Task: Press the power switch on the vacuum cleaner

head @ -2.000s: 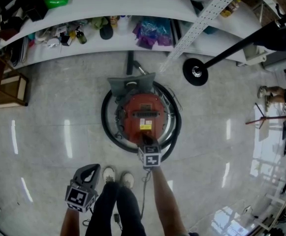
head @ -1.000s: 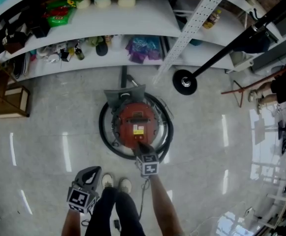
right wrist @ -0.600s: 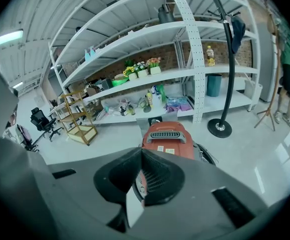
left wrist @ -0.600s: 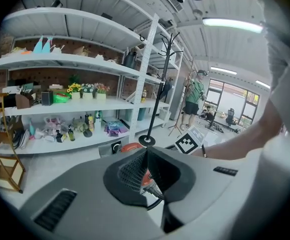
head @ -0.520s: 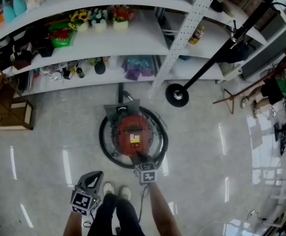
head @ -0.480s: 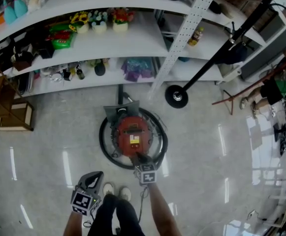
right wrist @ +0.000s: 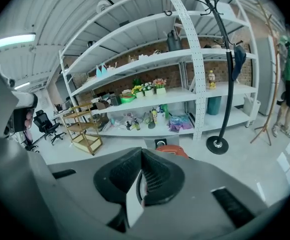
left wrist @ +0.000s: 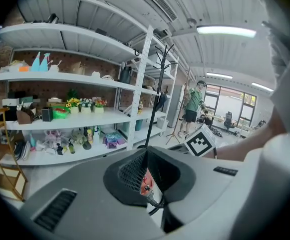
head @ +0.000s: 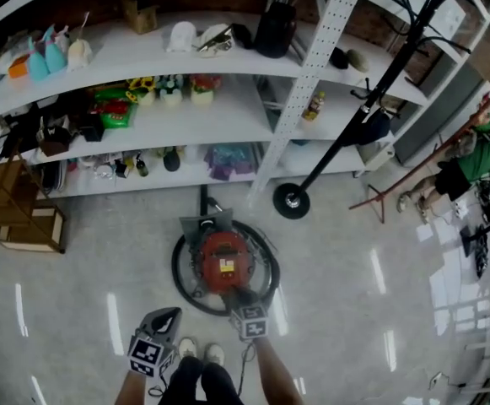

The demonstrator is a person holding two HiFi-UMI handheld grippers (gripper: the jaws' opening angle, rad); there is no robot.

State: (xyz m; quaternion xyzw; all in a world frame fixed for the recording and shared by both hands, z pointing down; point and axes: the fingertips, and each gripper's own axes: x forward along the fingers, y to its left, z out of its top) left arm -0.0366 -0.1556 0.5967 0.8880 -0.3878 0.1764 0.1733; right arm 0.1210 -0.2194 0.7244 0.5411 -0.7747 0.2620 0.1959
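Note:
The red vacuum cleaner [head: 224, 264] stands on the floor inside a ring of black hose, below the lowest shelf. My right gripper [head: 239, 296] is shut and empty, with its tips over the vacuum's near edge and its marker cube just behind. My left gripper [head: 167, 315] hangs shut and empty to the left, near my shoes and apart from the vacuum. In the left gripper view the shut gripper [left wrist: 145, 153] frames a sliver of the red vacuum [left wrist: 145, 183]. The right gripper [right wrist: 141, 153] shows the vacuum's red top [right wrist: 173, 151] just beyond its tips. The switch itself is not discernible.
White shelving [head: 228, 112] with bottles, flowers and bags runs along the back. A black coat stand with a round base [head: 292, 201] stands right of the vacuum. A wooden cart [head: 21, 218] is at the left. A person [head: 472, 154] stands at the far right.
The head view has risen and tilted up: the vacuum looks smaller and more shelves show. The right gripper's tips have drawn back from the red body to its near edge. The left gripper hangs as before.

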